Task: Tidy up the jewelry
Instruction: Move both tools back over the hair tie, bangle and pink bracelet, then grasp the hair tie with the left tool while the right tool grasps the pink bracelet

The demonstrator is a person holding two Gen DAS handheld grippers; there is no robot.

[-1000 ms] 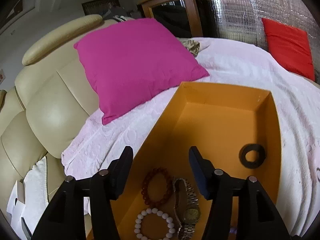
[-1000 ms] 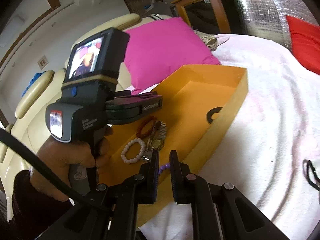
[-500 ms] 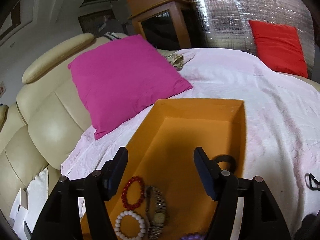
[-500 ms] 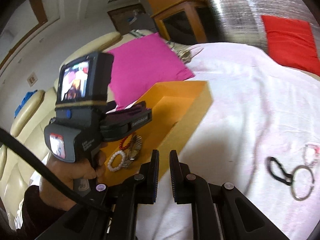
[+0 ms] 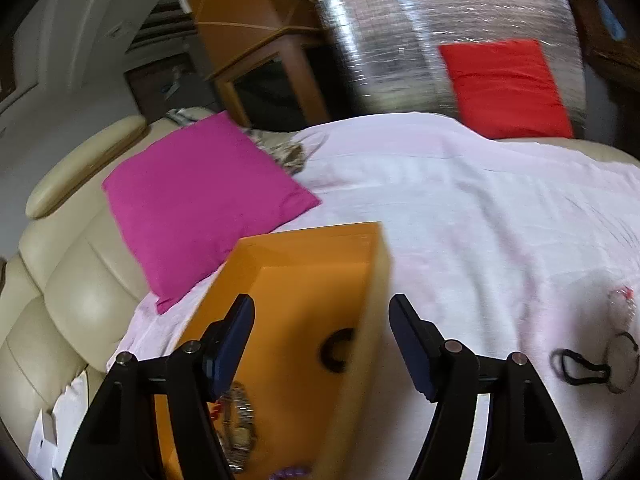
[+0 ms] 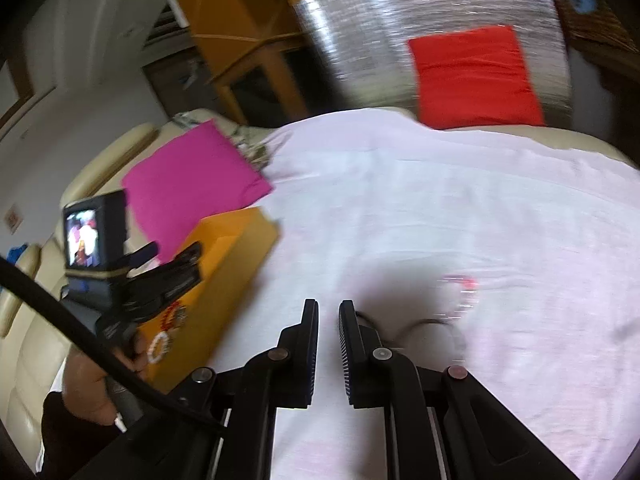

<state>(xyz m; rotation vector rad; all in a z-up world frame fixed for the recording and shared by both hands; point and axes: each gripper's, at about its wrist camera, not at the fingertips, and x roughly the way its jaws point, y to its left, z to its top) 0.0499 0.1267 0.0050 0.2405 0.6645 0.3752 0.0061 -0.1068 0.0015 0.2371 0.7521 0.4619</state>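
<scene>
Your left gripper (image 5: pixel 320 340), jaws wide, straddles the orange box (image 5: pixel 304 276) wall; right gripper (image 6: pixel 329 344) nearly closed, empty, black loop (image 6: pixel 362 317) just beyond on wrinkled white sheet (image 6: pixel 440 208).

We see that the right gripper (image 6: pixel 329 312) has swung away from the orange box (image 6: pixel 236 248) and is now above the white sheet (image 6: pixel 440 208), its jaws a little more apart. The left gripper (image 5: pixel 320 328) has moved right, so the box wall stands between its jaws
</scene>
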